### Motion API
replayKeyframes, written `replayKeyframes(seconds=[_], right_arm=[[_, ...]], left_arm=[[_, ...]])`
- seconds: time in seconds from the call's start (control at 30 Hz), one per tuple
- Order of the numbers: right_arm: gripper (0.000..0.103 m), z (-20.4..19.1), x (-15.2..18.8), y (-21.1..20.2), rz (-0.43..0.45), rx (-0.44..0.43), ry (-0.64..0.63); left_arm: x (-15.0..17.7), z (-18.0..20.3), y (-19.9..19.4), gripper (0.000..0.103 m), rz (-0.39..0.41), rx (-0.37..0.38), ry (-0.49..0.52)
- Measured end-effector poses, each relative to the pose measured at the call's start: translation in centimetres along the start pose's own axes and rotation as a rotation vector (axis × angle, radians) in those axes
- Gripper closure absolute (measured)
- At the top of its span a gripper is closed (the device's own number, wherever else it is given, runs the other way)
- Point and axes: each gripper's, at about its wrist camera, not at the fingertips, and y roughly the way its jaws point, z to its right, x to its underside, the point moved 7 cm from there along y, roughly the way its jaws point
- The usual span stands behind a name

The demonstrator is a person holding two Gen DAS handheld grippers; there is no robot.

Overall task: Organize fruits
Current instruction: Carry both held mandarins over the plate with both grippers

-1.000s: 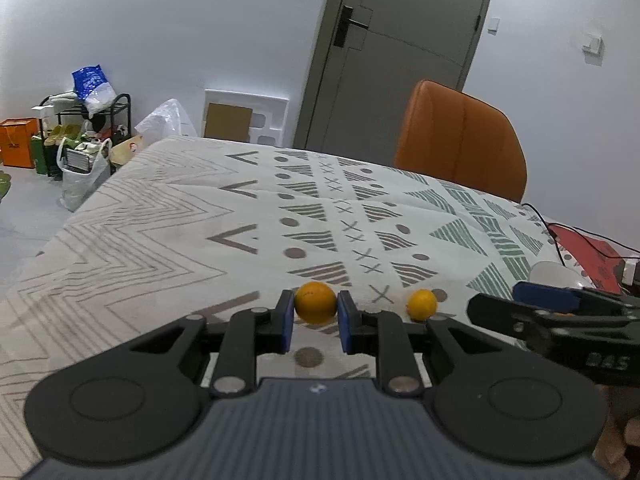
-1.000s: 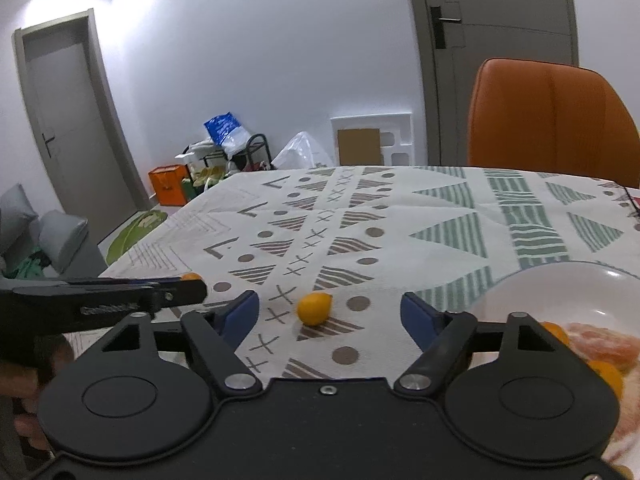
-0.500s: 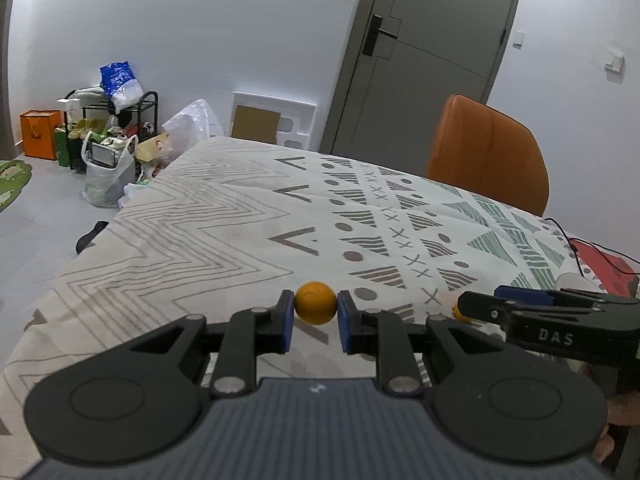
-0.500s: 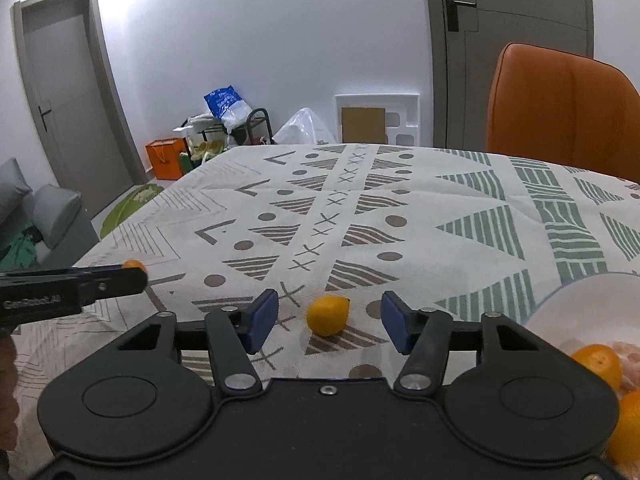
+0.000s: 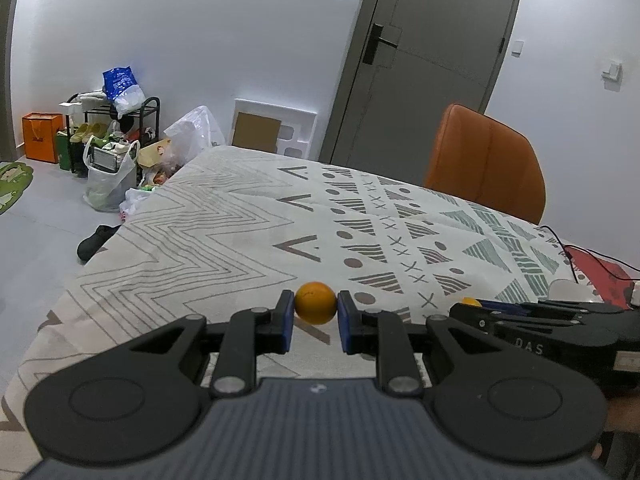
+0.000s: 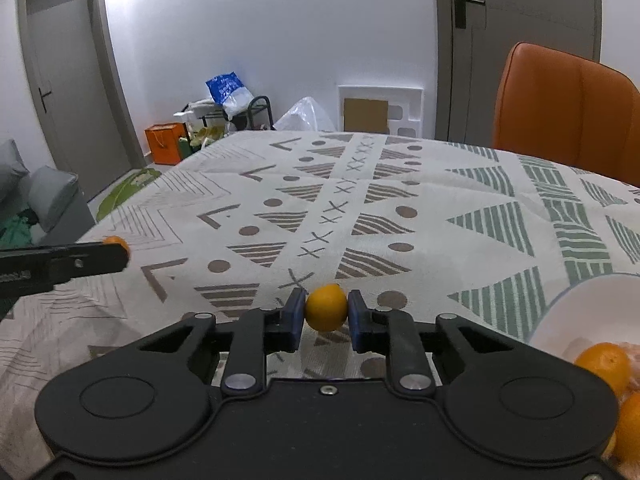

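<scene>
My left gripper (image 5: pixel 316 316) is shut on a small orange fruit (image 5: pixel 316 302) and holds it above the patterned tablecloth (image 5: pixel 224 232). My right gripper (image 6: pixel 326 314) is shut on a second small orange fruit (image 6: pixel 326 307) low over the cloth. That fruit also peeks out behind the right gripper in the left wrist view (image 5: pixel 471 302). In the right wrist view the left gripper (image 6: pixel 116 252) enters from the left with its fruit (image 6: pixel 116 241). A white plate (image 6: pixel 568 312) at the right edge holds several oranges (image 6: pixel 604 364).
An orange chair (image 6: pixel 560 112) stands at the table's far side. A red item with a black cable (image 5: pixel 600 268) lies at the table's right edge. Bags, a rack and a door lie beyond the table's far left.
My right gripper has moved forward around the second fruit and closed on it. My left gripper has lifted its fruit higher and drawn back to the left.
</scene>
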Motion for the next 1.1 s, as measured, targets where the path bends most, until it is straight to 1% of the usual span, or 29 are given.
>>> replayKeyframes(seconds=[0.27, 0.57, 0.8, 1.1], right_arm=[[0.082, 0.7, -0.3, -2.8, 0.045, 0.01, 0.038], [0.082, 1.9, 0.2, -5.8, 0.09, 0.036, 0.082], [0.082, 3.3, 0.7, -8.5, 0.132, 0.042, 0.132], [0.082, 5.0, 1.7, -10.8, 0.162, 0.067, 0.152]], left_arm=[[0.2, 1.4, -0.7, 0.082, 0.005, 0.033, 0.011], [0.4, 3.6, -1.4, 0.082, 0.011, 0.079, 0.032], [0.7, 6.0, -1.6, 0.082, 0.005, 0.115, 0.063], [1.2, 9.4, -1.7, 0.082, 0.003, 0.161, 0.1]])
